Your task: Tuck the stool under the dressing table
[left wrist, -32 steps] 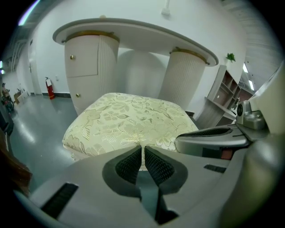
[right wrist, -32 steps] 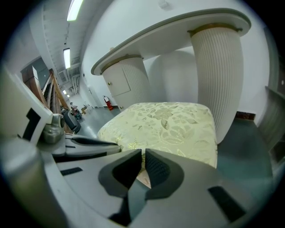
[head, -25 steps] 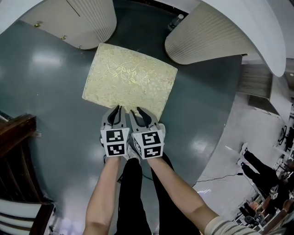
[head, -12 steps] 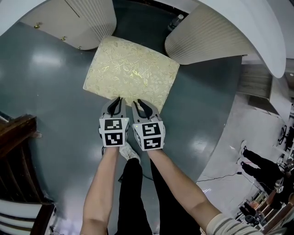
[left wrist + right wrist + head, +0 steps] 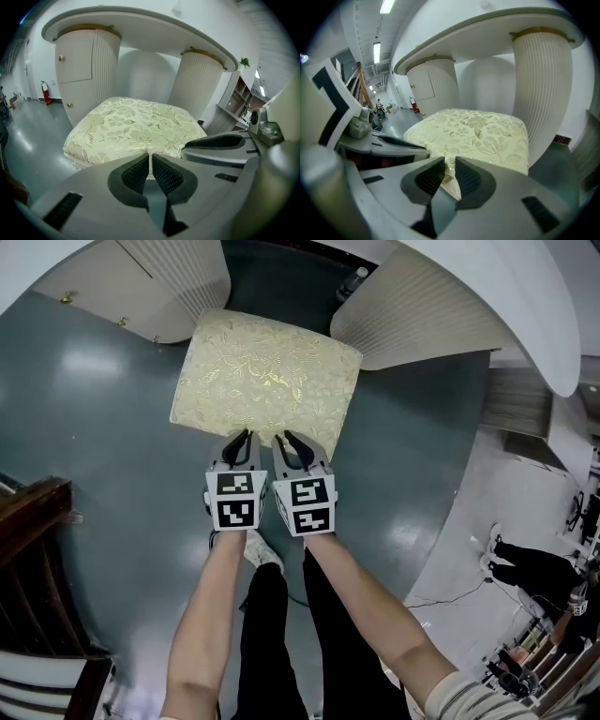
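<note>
Closing almost fully, the fingers (image 5: 135, 174) of your left gripper (image 5: 150, 157) leave only a thin slit between their ribbed pads, and their tips rest against the near edge of the stool (image 5: 267, 371). Your right gripper (image 5: 449, 162) sits just beside it, its fingers (image 5: 469, 178) likewise drawn nearly together with a narrow gap, tips at the same edge of the gold floral cushion. Neither pair holds anything. Ahead of both sets of fingers the stool stands on the grey floor (image 5: 103, 437), its far end reaching in between the two ribbed pedestals of the dressing table (image 5: 427, 306), beneath the white curved tabletop (image 5: 140, 29).
</note>
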Available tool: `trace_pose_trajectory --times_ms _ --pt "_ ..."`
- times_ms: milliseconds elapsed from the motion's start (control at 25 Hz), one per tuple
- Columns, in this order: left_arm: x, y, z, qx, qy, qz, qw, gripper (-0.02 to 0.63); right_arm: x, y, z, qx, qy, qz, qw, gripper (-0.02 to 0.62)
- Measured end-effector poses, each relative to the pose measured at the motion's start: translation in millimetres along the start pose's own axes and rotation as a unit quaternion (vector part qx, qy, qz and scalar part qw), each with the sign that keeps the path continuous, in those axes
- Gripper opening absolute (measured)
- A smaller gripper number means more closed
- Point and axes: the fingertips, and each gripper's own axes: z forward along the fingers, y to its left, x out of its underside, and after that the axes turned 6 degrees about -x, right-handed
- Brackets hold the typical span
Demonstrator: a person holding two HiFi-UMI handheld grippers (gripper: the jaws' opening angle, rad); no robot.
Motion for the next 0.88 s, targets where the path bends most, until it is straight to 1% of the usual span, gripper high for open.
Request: trace_pose_trajectory --times_ms 240,480,560,720,880 --pt "-0.3 -2.7 3.2 0.0 0.0 0.007 1.0 0.008 0.6 -4.6 1.1 0.008 -0.002 -0.007 1.0 0.074" --pt "-0.3 -3.4 3.1 -0.014 -0.019 0.017 0.9996 0.008 1.0 -4.7 0.8 0.003 -0.016 -0.012 1.0 0.074" --pt "-2.0 -4.6 6.3 -0.012 -0.021 0.018 0.9996 0.008 -0.1 -8.5 2.5 0.003 -0.019 -0.006 1.0 0.074" --pt "-17.6 -8.2 20.3 0.001 -0.012 0.002 0.9999 0.008 -12.0 -23.4 11.2 0.003 -0.009 -0.006 1.0 0.074" --pt "-19.3 -6.2 19.8 0.001 -0.011 0.017 0.9998 0.008 -14.8 -21.4 12.0 0.007 -0.004 -0.004 1.0 0.074"
